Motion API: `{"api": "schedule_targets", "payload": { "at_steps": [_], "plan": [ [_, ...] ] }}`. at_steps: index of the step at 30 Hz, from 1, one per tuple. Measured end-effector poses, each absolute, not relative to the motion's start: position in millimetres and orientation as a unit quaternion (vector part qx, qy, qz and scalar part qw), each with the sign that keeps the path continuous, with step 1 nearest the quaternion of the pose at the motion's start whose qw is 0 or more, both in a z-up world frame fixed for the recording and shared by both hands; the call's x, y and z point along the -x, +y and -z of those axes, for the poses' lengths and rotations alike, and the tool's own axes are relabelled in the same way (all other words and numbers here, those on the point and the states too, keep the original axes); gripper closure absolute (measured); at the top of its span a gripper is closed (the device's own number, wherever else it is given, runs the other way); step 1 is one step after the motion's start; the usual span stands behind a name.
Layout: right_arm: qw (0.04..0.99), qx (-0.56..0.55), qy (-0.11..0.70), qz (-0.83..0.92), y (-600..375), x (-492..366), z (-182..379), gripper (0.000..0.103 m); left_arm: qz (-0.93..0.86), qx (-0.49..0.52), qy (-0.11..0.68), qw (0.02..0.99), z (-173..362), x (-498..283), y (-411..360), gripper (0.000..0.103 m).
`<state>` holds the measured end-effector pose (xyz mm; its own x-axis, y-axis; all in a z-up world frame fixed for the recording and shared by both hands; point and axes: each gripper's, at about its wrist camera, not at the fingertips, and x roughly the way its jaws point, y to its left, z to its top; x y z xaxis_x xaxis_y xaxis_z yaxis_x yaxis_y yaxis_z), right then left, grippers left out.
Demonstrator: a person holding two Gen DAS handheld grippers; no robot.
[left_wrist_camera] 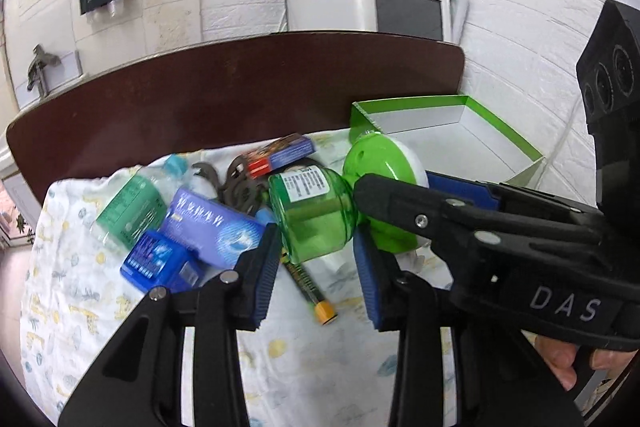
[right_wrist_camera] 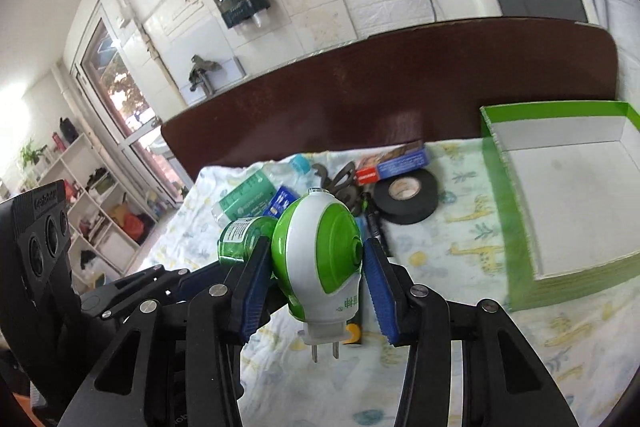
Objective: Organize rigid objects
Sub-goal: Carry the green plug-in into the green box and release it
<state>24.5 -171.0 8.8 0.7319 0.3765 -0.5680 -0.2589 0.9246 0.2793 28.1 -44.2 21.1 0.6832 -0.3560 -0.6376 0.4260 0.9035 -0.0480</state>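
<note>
1. Since both grippers share 1 load, the step in hand reads as carrying it to the box: the left wrist view shows the left gripper (left_wrist_camera: 316,259) with its jaws part closed on the clear green bottle (left_wrist_camera: 310,213) of a plug-in mosquito repeller, both blue pads against the bottle's sides.
2. In that same view the right gripper (left_wrist_camera: 404,203) comes in from the right and clamps the repeller's green-and-white head (left_wrist_camera: 380,163), which joins the bottle; the pair hangs above the printed cloth (left_wrist_camera: 312,359).
3. Left behind on the cloth are a purple box (left_wrist_camera: 216,227), a blue box (left_wrist_camera: 160,263), a green-labelled bottle (left_wrist_camera: 132,207), a marker with a yellow cap (left_wrist_camera: 310,287) and dark metal tools (left_wrist_camera: 240,183).
4. The green-rimmed open box (left_wrist_camera: 460,131) sits just behind and right of the head, near the brick wall, and looks empty.
5. The right wrist view shows the right gripper (right_wrist_camera: 316,259) part closed across the head (right_wrist_camera: 320,243), plug prongs pointing down, bottle (right_wrist_camera: 240,239) off to the left.
6. A roll of black tape (right_wrist_camera: 406,197) lies beyond; the open box (right_wrist_camera: 560,187) is well to the right.
7. Next, I judge, both hands must travel together toward the box, keeping the joint unstrained, then lower and release inside it.
</note>
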Motion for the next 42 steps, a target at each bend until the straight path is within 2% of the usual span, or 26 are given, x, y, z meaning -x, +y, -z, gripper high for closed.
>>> {"api": "schedule_targets", "payload": {
  "at_steps": [9,15,28,42],
  "plan": [
    [0.950,-0.132,0.271,-0.084,-277,-7,-41,0.055,0.285,-0.092,0.324,0.897,-38,-53,-158,0.069],
    [0.947,-0.159,0.274,-0.053,-331,-24,-41,0.055,0.292,-0.105,0.343,0.887,-36,-74,-205,0.069],
    [0.928,-0.190,0.314,-0.061,-369,-75,-8,0.055,0.264,-0.109,0.399,0.871,-2,-109,-228,0.069],
    [0.922,-0.155,0.354,-0.021,-370,-95,16,0.055,0.272,-0.136,0.427,0.851,29,-116,-243,0.069]
  ]
}}
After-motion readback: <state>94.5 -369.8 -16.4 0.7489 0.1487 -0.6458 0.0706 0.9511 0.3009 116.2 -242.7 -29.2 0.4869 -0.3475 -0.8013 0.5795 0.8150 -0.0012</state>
